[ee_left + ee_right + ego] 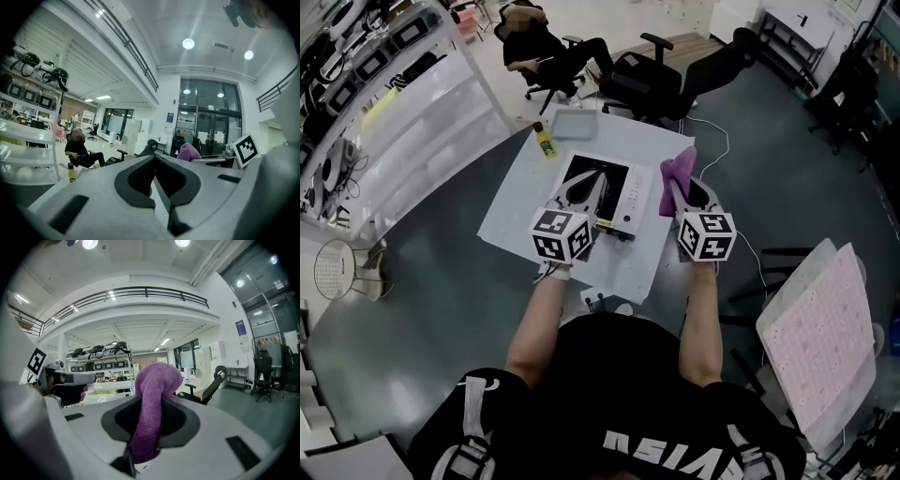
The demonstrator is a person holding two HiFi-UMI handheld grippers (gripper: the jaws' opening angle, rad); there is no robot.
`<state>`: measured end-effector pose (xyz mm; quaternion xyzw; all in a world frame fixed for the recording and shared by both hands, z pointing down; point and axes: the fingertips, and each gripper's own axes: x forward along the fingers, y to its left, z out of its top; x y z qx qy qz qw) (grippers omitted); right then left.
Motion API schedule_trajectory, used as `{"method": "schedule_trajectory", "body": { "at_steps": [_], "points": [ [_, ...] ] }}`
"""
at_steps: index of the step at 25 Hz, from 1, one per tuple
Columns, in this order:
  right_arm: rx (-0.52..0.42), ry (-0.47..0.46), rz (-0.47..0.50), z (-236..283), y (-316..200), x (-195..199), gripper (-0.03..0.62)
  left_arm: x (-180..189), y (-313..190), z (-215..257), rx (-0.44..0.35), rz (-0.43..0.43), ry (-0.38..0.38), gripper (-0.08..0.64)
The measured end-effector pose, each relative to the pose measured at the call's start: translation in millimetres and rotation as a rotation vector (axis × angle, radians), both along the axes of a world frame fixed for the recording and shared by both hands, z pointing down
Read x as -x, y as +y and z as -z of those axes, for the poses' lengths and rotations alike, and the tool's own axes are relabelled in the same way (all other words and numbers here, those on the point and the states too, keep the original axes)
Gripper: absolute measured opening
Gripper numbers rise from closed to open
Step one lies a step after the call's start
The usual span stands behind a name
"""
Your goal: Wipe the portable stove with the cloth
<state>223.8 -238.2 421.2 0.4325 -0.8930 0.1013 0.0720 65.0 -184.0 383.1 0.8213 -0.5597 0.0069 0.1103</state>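
Right gripper is clamping a purple cloth, likely soft, light, floppy, best gripped bunched; left gripper is sitting empty, jaws together; portable stove is lying below on a white sheet

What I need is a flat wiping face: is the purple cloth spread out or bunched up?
Bunched up. The cloth stands as a narrow roll pinched in the right hand-held gripper, its end poking past the jaws.
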Motion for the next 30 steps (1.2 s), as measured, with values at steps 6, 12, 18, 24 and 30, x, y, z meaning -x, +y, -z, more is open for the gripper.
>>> {"method": "schedule_trajectory", "body": {
  "at_steps": [6, 12, 18, 24, 30],
  "points": [
    [0.013, 0.001, -0.005, -7.1, -0.4, -4.6, 0.097, -1.7, 1.6, -9.6, 0.018, 0.001, 0.005, 0.009],
    [0.039, 0.010, -0.002, -21.1, 0.6, 2.8, 0.097, 8.4, 2.9, -21.9, 0.040, 0.026, 0.039, 0.009],
    [0.071, 0.037, 0.000, -40.4, -4.7, 15.6, 0.097, 16.4, -1.6, -39.6, 0.070, 0.017, 0.054, 0.009],
    [0.104, 0.041, -0.032, -57.1, -20.5, 33.7, 0.098, 36.1, -20.4, -53.1, 0.092, -0.004, 0.087, 0.009],
    [0.131, 0.053, -0.055, -75.7, -44.8, 62.0, 0.097, 61.7, -52.9, -72.3, 0.128, -0.028, 0.098, 0.009]
  ]
}}
